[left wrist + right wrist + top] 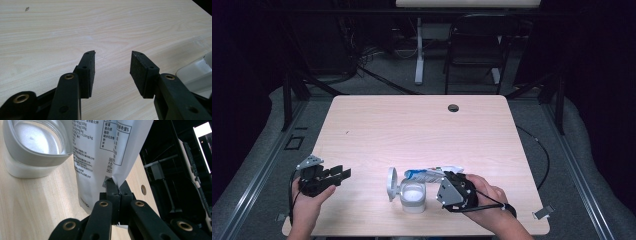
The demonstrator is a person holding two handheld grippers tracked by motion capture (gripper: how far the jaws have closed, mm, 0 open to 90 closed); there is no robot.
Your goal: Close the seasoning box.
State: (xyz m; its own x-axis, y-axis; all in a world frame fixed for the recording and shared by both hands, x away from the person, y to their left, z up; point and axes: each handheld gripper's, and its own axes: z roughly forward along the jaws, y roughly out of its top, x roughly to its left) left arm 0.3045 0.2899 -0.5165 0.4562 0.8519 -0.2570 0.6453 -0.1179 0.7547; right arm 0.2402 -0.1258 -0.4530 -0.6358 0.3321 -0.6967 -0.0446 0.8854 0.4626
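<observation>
A white pouch with blue print (432,174) lies tilted over the open glass jar (413,196) near the table's front edge. My right gripper (447,181) is shut on the pouch's end; in the right gripper view the jaws pinch the bottom seam of the pouch (100,152) next to the jar (35,147). The jar's hinged lid (391,183) stands open to its left. My left gripper (343,174) is at the front left, open and holding nothing, and the left gripper view shows its pads (88,72) apart over bare wood.
The light wooden table (412,130) has a cable hole (453,107) near its far edge. A folding chair (474,45) and a desk leg (419,50) stand beyond the table. The jar's lid edge (197,70) lies just right of my left jaws.
</observation>
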